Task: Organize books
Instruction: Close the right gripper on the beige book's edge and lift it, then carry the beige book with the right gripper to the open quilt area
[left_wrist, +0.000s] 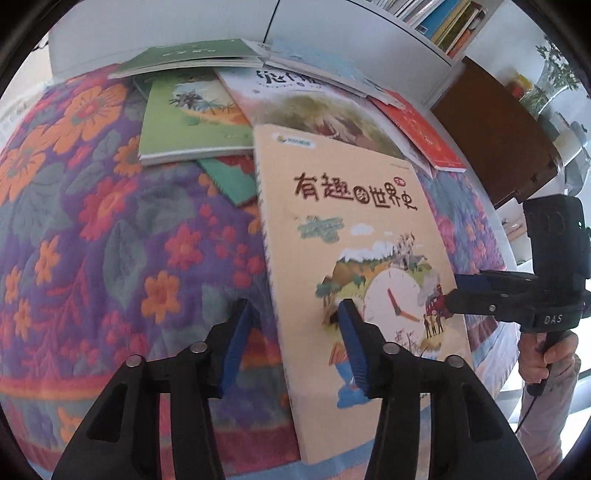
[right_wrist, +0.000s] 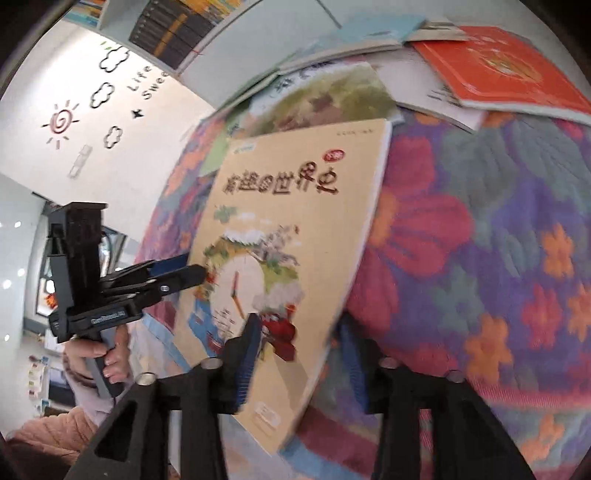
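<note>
Many books (left_wrist: 207, 110) lie in a messy heap on the flowery blanket (left_wrist: 92, 221), so most tidying is left. One tan book (left_wrist: 354, 258) with a clock picture is lifted and tilted above the blanket. Each side is pinched: left hand-held gripper (left_wrist: 295, 343) on one edge, right hand-held gripper (right_wrist: 295, 354) on the other.
</note>
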